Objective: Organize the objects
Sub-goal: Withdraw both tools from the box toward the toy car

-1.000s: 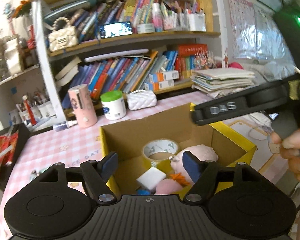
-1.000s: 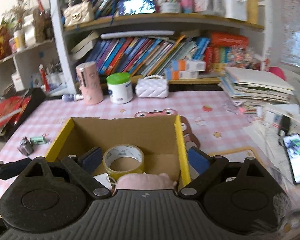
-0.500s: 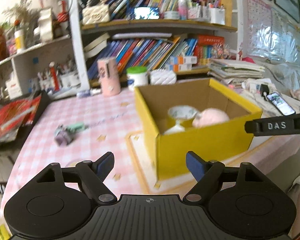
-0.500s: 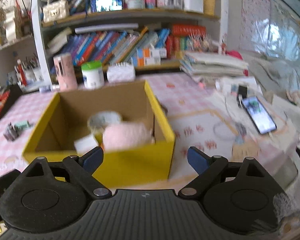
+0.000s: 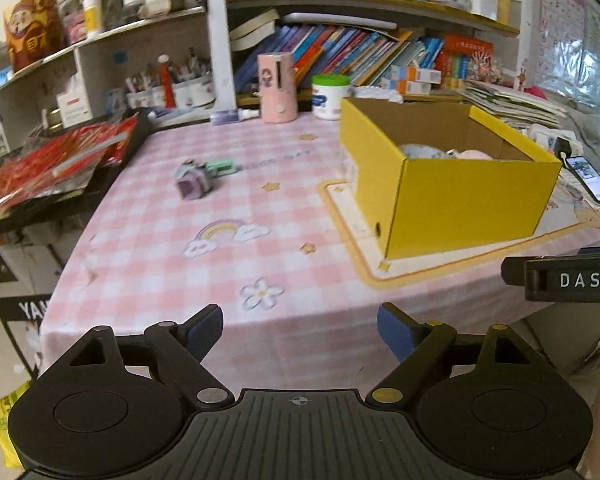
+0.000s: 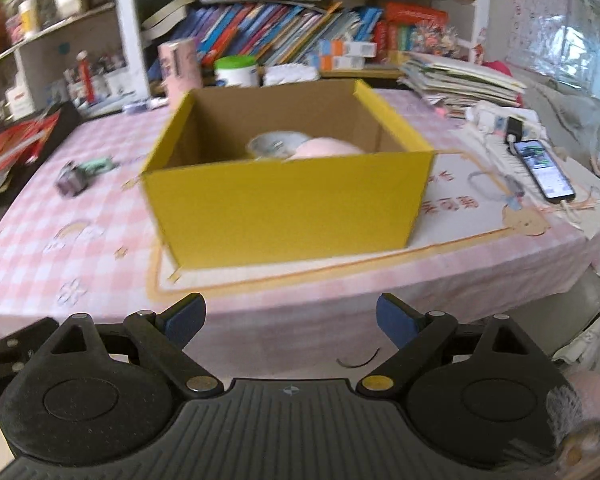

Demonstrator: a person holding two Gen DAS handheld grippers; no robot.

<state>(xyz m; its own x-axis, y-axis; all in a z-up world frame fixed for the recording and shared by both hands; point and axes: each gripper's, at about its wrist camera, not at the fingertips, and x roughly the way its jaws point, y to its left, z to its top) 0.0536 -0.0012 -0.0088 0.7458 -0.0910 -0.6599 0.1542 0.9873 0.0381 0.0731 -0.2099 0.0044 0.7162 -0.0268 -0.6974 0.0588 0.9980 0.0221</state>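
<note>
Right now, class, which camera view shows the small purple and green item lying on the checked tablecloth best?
The left wrist view: the small purple and green item lies sharp and unobstructed on the tablecloth, left of the yellow box. In the right wrist view it is blurred and sits near the left edge.

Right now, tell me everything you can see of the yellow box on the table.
The yellow box is an open-topped rectangular carton, bright yellow outside and plain brown cardboard inside, with no lid in view. It sits upright on a cream, orange-bordered mat laid over the pink checked tablecloth. Inside, a roll of tape and something soft and pink show just above the near wall. Nothing else touches it.
</note>
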